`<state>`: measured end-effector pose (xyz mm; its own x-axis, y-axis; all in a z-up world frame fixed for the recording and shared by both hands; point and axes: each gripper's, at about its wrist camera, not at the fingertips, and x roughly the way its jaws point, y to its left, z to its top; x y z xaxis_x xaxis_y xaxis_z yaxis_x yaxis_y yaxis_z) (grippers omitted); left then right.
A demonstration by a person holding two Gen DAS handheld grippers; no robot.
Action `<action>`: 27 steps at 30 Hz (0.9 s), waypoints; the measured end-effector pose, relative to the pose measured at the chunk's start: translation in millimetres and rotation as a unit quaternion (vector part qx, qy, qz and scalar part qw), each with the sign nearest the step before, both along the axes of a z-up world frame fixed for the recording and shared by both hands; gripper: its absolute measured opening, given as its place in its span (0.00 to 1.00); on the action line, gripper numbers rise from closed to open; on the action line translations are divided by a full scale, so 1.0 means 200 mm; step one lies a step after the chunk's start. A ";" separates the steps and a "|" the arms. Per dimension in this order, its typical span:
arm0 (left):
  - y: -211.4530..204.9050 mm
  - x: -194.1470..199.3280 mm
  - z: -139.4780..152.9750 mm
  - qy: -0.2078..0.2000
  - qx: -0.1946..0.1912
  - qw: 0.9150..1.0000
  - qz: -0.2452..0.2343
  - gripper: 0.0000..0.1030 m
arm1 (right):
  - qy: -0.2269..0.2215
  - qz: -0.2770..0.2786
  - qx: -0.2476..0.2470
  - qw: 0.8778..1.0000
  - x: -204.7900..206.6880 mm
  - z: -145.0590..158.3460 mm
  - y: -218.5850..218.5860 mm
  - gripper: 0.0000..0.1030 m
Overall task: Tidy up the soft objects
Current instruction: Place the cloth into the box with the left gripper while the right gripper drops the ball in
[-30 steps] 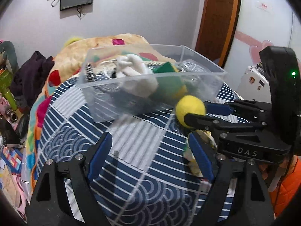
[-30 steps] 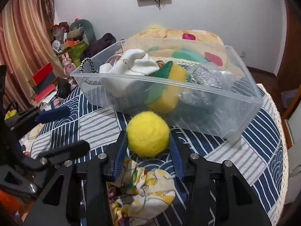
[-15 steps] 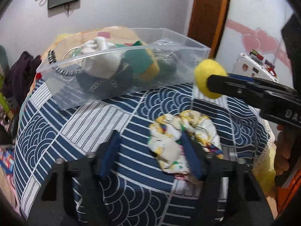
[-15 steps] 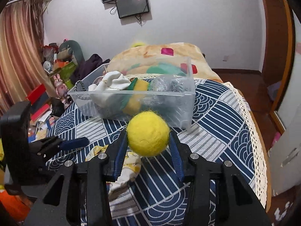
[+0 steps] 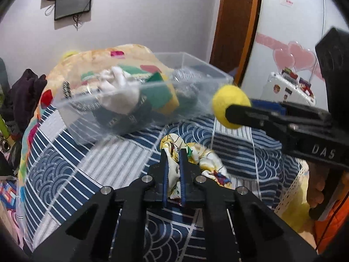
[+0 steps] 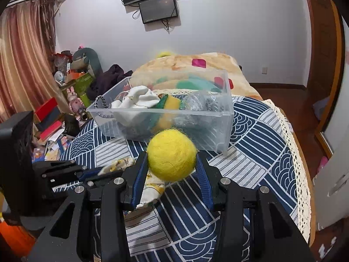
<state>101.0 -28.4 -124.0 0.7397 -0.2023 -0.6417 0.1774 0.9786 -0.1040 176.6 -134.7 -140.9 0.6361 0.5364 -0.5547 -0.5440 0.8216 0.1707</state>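
My right gripper [image 6: 172, 170] is shut on a fuzzy yellow ball [image 6: 171, 154] and holds it above the table, short of the clear plastic bin [image 6: 165, 120]; the ball also shows in the left wrist view [image 5: 231, 106]. My left gripper [image 5: 173, 155] is shut on a floral yellow-white cloth [image 5: 196, 159] that lies on the blue patterned tablecloth [image 5: 87, 163]. The cloth also shows in the right wrist view [image 6: 150, 187]. The bin [image 5: 139, 100] holds a white cloth [image 6: 139, 100], a green-yellow sponge [image 6: 169, 107] and a steel scourer [image 6: 196, 103].
The round table has a lace edge [image 6: 294, 152] at the right. A bed with a patterned blanket [image 6: 185, 67] lies behind the bin. Clutter and boxes [image 6: 50, 113] fill the floor at the left. A wooden door [image 5: 235, 26] stands behind.
My left gripper has closed on the floral cloth, where before it stood open around it. My right gripper has lifted the yellow ball and drawn back from the bin.
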 end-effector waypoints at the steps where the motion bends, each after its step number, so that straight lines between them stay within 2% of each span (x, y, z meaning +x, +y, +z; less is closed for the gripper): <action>1: 0.01 0.00 0.02 -0.006 -0.002 1.000 0.003 0.08 | -0.004 0.000 0.000 1.000 0.00 0.01 0.00 0.39; 7: 0.10 0.00 0.18 -0.052 -0.005 0.998 0.022 0.08 | -0.030 -0.002 0.005 1.000 -0.01 0.10 0.01 0.39; 15: 0.21 0.11 0.39 -0.113 -0.008 0.991 0.064 0.08 | -0.070 -0.008 0.014 0.997 0.04 0.23 0.04 0.39; 20: 0.25 0.21 0.41 -0.118 -0.011 0.989 0.089 0.08 | -0.080 -0.021 0.006 0.997 0.13 0.25 0.09 0.40; 27: 0.28 0.35 0.29 -0.093 -0.007 0.990 0.105 0.08 | -0.049 -0.029 -0.008 0.998 0.24 0.16 0.15 0.40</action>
